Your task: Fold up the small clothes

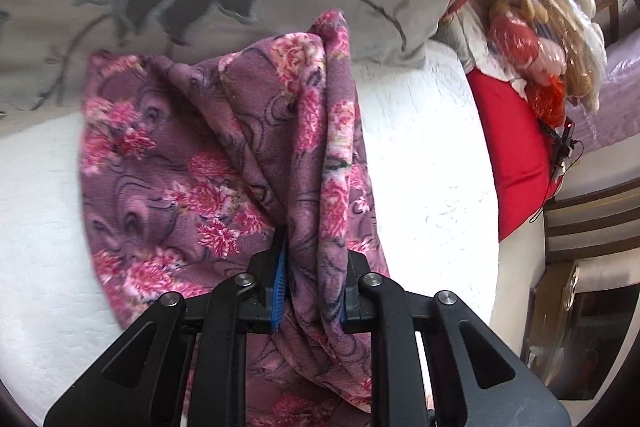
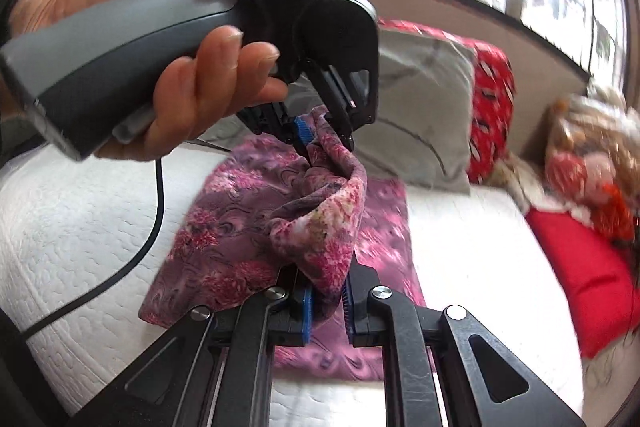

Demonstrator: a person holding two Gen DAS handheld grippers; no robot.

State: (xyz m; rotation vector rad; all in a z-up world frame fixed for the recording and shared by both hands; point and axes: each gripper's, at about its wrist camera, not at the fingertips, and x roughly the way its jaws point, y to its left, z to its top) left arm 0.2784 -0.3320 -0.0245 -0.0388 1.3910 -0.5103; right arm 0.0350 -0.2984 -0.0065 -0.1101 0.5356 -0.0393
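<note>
The right hand-held gripper [image 2: 326, 301] has its blue-padded jaws pinched on a bunched edge of the purple floral garment [image 2: 224, 227], the fabric rising out of the jaws in a thick roll. Just beyond it and higher, the left hand-held gripper [image 2: 322, 143] points steeply down and pinches the other end of the same raised roll, so the lifted edge hangs between the two. A person's hand [image 2: 192, 79] wraps the grey handle of that left tool, and a black cable [image 2: 154, 227] trails down from it across the bed. In the left wrist view, the left hand-held gripper [image 1: 310, 291] shows its jaws pressed on gathered folds of the garment [image 1: 192, 163], which fans out ahead of the jaws and to their left. The rest of the garment lies flat on the white quilted bed [image 2: 80, 219] beneath both tools. Beyond the garment a grey pillow [image 2: 420, 95] with a dark flower pattern leans at the head of the bed. To the right of the tools lie a red cushion [image 2: 584, 259] and a red patterned pillow [image 2: 490, 107], with a blurred heap of bagged soft items [image 2: 592, 163] above the cushion.
</note>
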